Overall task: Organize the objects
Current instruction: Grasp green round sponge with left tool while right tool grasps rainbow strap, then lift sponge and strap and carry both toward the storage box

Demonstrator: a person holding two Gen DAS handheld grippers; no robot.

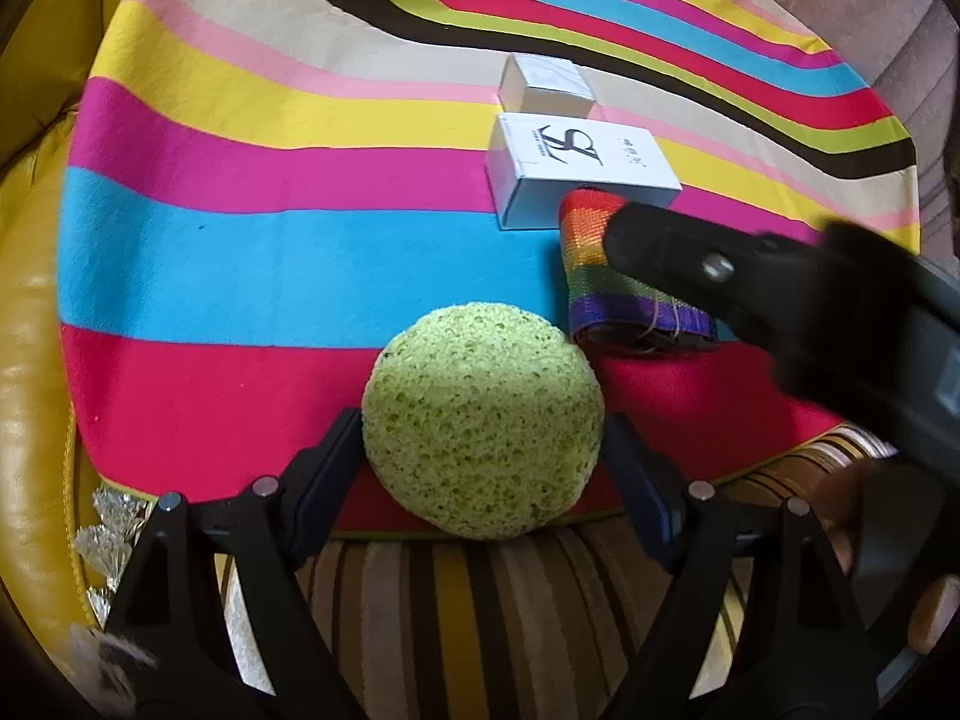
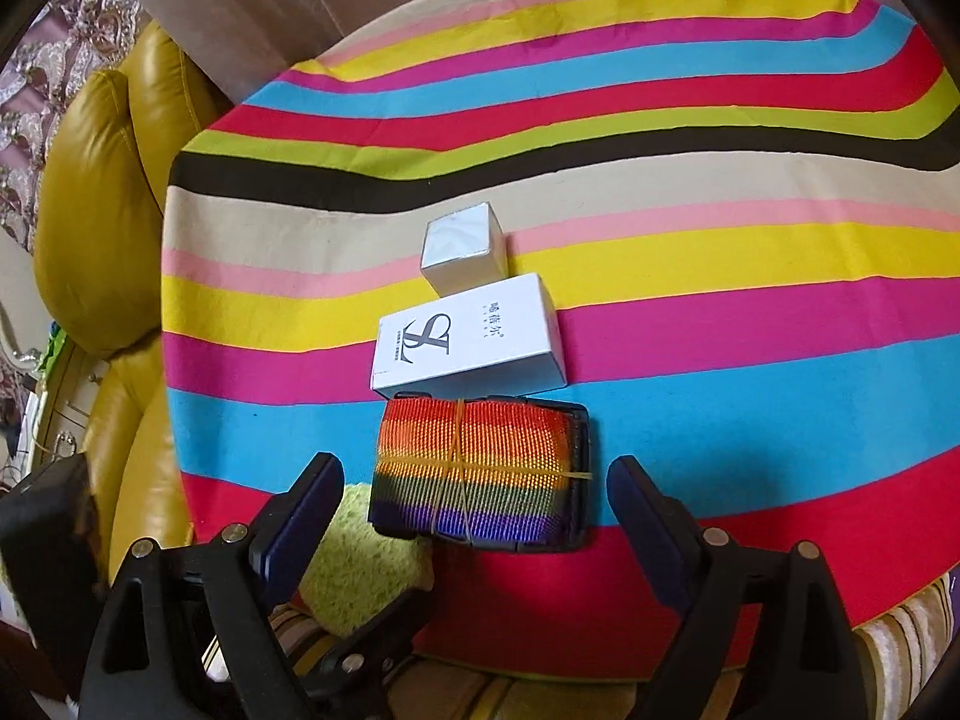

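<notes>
The right gripper (image 2: 474, 516), jaws apart and empty, hangs over the rainbow strap (image 2: 477, 471), whose long axis runs jaw to jaw. The left gripper (image 1: 483, 456) clasps the sponge (image 1: 483, 420) beside it.

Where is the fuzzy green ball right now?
The green sponge ball sits on the striped cloth, between the left tool's fingers in the left wrist view, just left of the rainbow strap bundle.

Green sponge (image 1: 482, 420), rainbow strap (image 2: 474, 468) (banded) — boxes (image 2: 471, 333) beyond.
</notes>
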